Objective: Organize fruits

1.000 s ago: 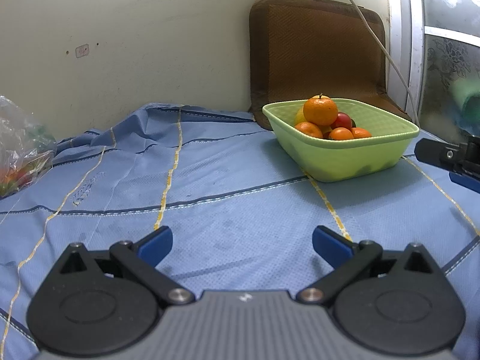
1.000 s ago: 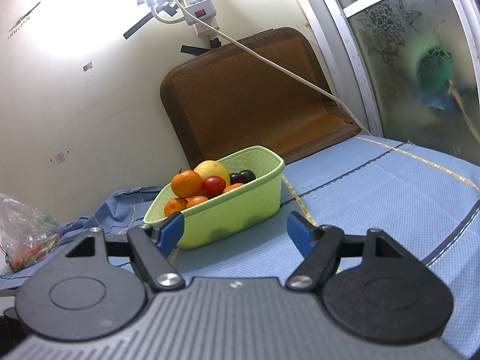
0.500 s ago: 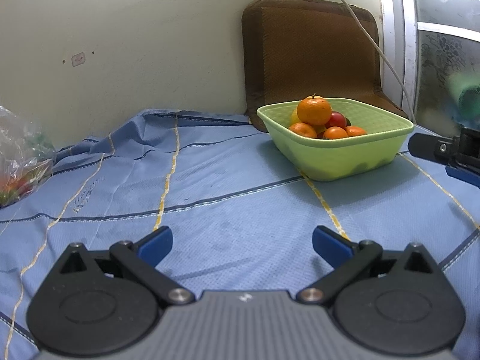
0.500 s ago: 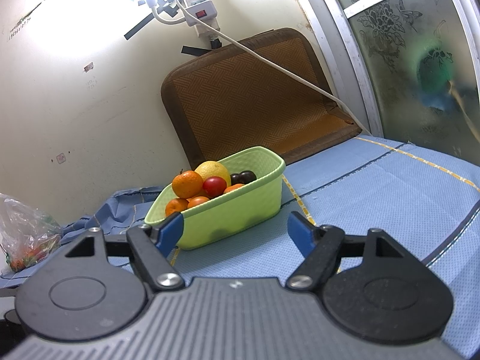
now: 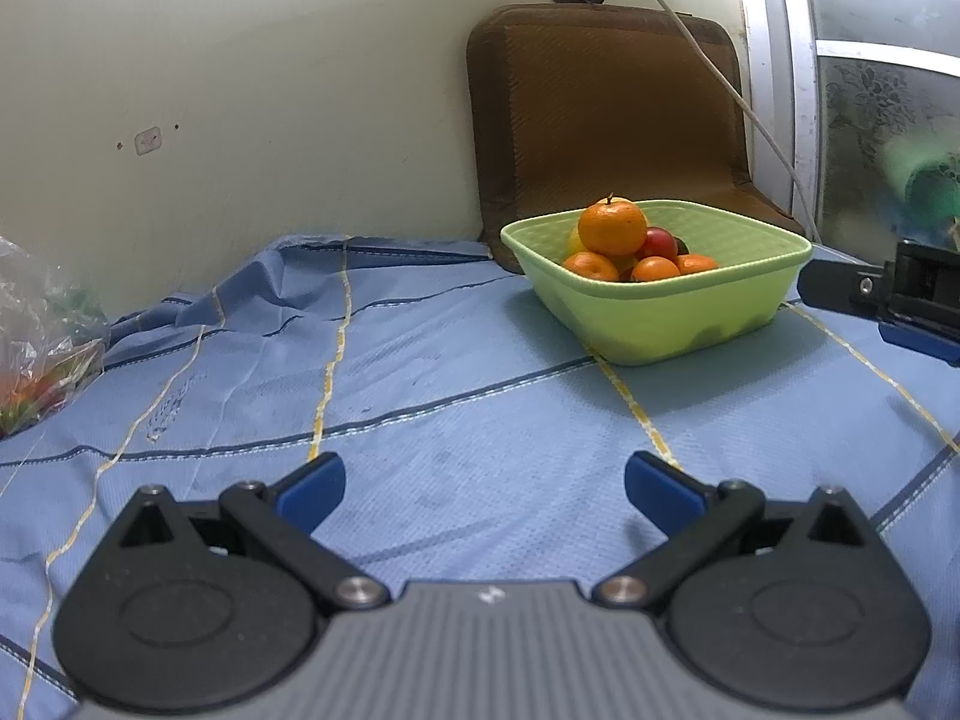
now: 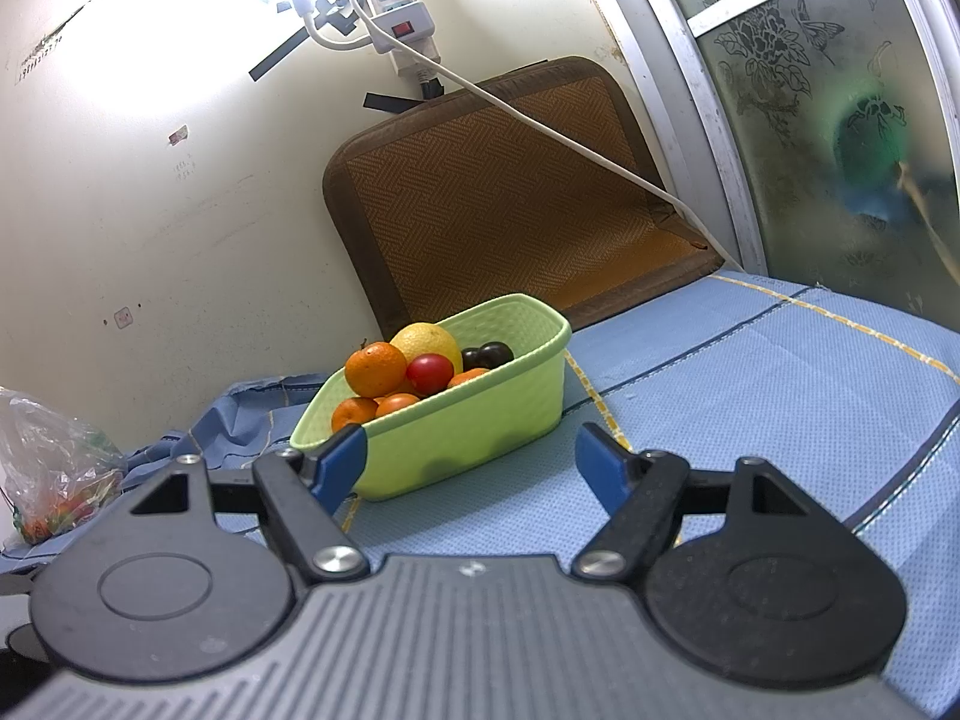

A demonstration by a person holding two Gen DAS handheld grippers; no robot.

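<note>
The green basket [image 5: 660,324] sits on the blue cloth [image 5: 420,372] near the wall, fruit heaped inside with the top orange [image 5: 612,227] crowning the pile. Both the left gripper [image 5: 483,489] and right gripper [image 6: 468,462] have jaws spread and empty, the right closer, likely lining up to pick a fruit.

Almost nothing here can be read.

We find one small white mark, shaped like an M or a zigzag, on the grey ribbed body of the left gripper [image 5: 485,483] just behind its fingers; the same spot on the right gripper [image 6: 470,461] shows only a faint white speck that we cannot read. On the wall [image 6: 180,228] we see small dark scribbles and a strip of tiny marks near its top left, all too small and washed out by glare for us to make out.
</note>
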